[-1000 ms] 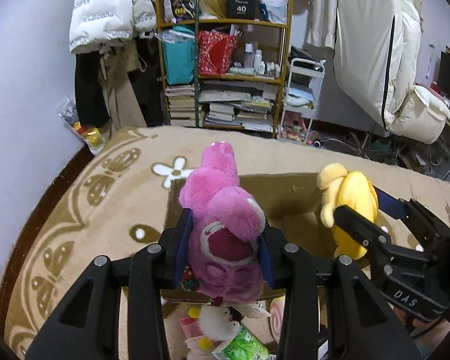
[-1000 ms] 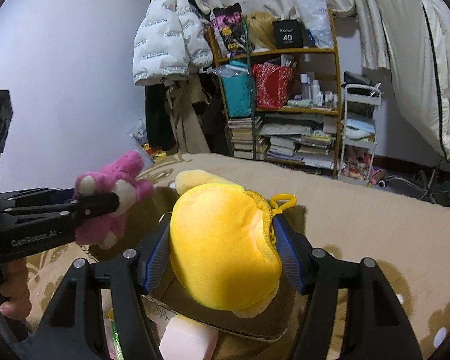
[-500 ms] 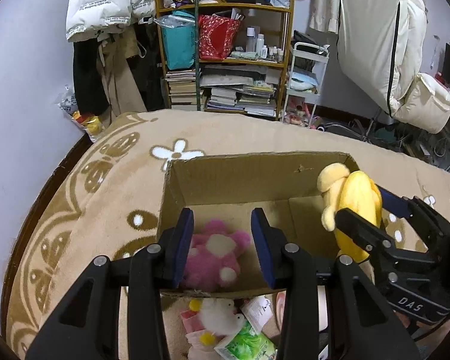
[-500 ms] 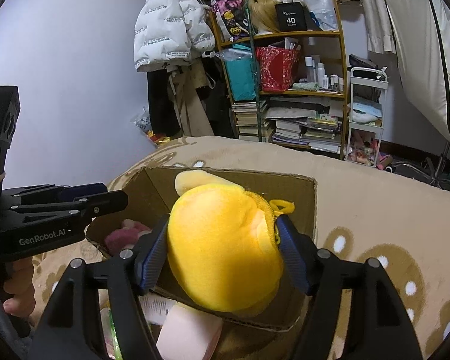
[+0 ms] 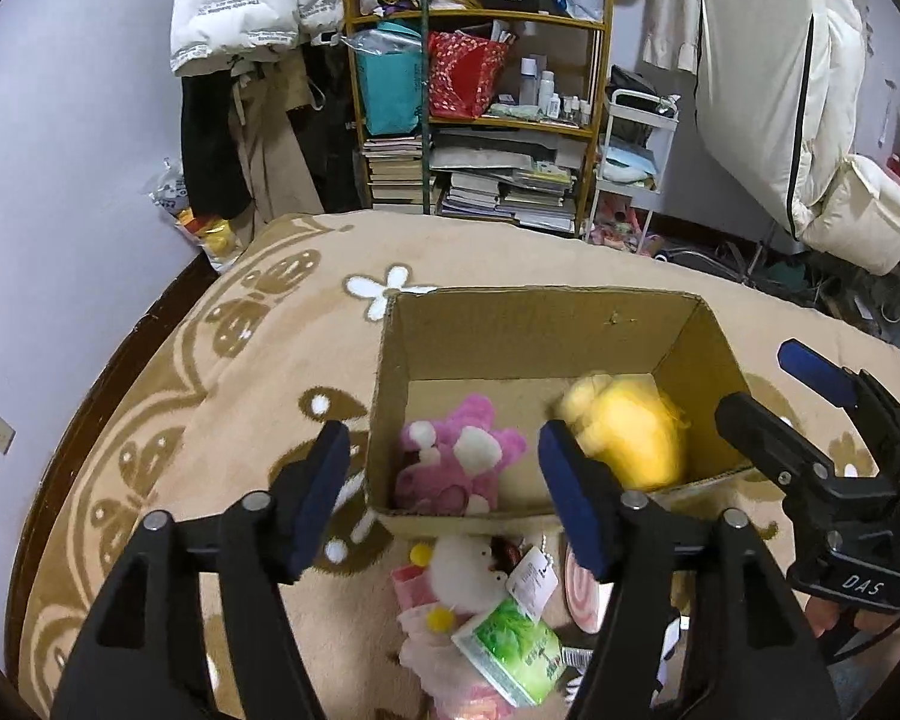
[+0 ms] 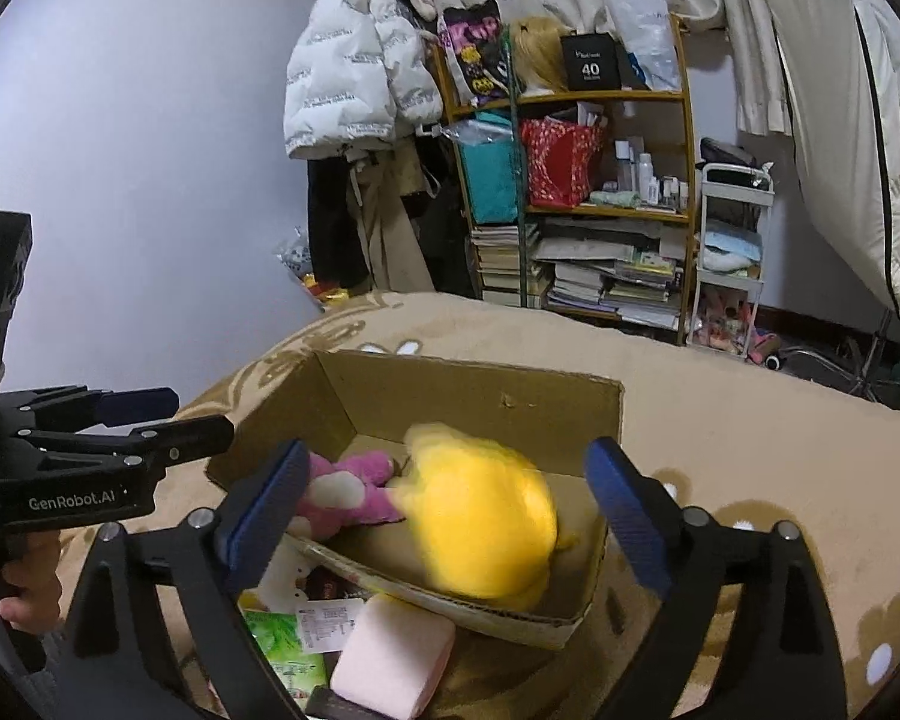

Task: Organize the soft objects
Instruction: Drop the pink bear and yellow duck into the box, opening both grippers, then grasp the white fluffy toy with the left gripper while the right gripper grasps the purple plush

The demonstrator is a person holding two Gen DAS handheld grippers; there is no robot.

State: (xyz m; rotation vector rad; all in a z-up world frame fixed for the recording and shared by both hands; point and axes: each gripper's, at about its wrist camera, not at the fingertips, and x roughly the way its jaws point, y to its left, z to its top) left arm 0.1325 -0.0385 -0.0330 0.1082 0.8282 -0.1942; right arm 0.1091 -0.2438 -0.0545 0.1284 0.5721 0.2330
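We hold both tools over an open brown cardboard box (image 5: 546, 324) that sits on a tan rug with a white flower pattern (image 5: 222, 372). Our left gripper (image 5: 444, 492) has its blue-padded jaws spread wide with nothing between them, and our right gripper (image 6: 444, 516) is likewise parted and empty.

Inside the box, the fuzzy pink plush bear (image 5: 456, 468) lies at about 8 o'clock on the box floor, close to the near left corner. The rounded yellow plush toy (image 6: 480, 522) appears at roughly 4 o'clock in the box, just beside the bear; it is motion-blurred in both views, so we judge it is dropping or only now settling, and we cannot tell whether it touches the bear.

So two soft toys count as stowed, or nearly so. What is left, as far as we can see, lies on the rug at 6 o'clock, just outside the box's near wall: a small white fluffy plush with yellow pompoms (image 5: 462, 564), a green printed tissue pack (image 5: 510, 654), a pale pink foam-like block (image 6: 390, 654) and some tagged pink items whose shape we cannot make out. We judge the job to be somewhere around its middle, with that near pile the likely next target for either tool.
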